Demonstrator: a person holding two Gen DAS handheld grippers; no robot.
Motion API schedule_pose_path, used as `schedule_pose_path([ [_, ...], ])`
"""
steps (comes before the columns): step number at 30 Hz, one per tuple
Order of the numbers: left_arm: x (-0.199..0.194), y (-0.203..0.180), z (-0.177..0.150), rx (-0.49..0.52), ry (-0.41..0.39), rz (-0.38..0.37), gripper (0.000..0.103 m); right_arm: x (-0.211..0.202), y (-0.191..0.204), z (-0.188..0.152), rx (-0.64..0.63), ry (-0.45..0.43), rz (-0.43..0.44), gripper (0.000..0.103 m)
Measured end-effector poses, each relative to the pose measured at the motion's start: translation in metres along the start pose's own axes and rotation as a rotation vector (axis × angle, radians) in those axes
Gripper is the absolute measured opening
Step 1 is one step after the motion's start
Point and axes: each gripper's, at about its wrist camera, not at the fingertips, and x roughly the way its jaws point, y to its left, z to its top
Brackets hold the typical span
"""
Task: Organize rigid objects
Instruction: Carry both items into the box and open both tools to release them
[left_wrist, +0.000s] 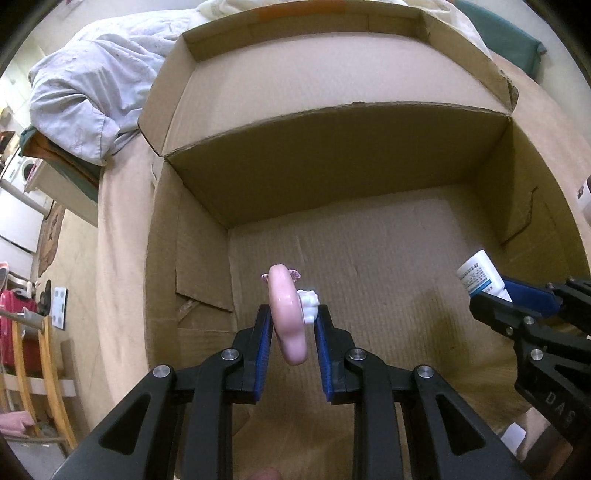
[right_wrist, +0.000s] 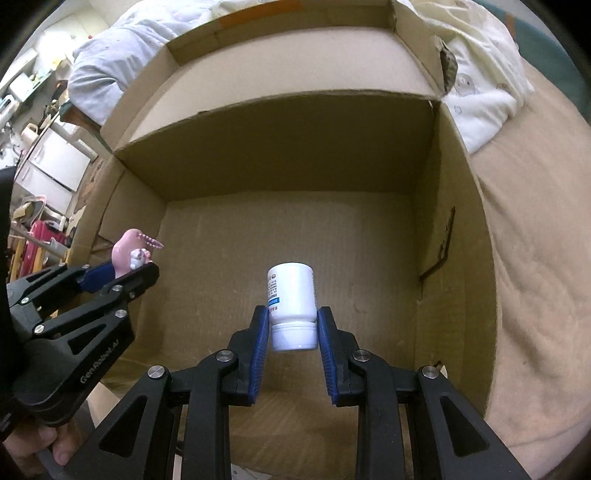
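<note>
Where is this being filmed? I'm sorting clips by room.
Probably a bedroom in a home: the box sits on a bed with a rumpled duvet, and a washing machine stands off to the side.

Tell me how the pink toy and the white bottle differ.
The pink toy is flat and rounded with a small white figure on it; the white bottle is a cylinder with a printed label. The left gripper holds the toy edge-on; the right gripper holds the bottle cap-first. Both hang over the cardboard box.
</note>
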Motion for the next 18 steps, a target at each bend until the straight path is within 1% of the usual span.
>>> schedule_pose_path([
  [7,0.0031,-0.0016,-0.0026,0.007,0.007,0.009,0.021,0.0027,-0.0018,-0.0028,0.003,0.014,0.004,0.028],
  [10,0.0025,-0.0014,-0.0033,0.007,0.005,0.012,0.021,0.0029,0.0008,-0.0018,0.000,0.020,-0.007,0.028],
  [13,0.0025,-0.0018,-0.0037,0.024,-0.003,0.050,0.021,0.0015,0.0021,-0.0003,0.004,0.015,0.005,0.028],
  [15,0.0024,-0.0027,-0.0046,0.029,0.001,0.053,0.021,0.0003,0.0009,-0.0004,0.006,0.010,0.005,0.028],
  [18,0.0011,-0.0007,-0.0057,0.022,0.005,0.055,0.023,-0.0035,0.0004,0.0004,0.027,0.000,0.035,0.030],
])
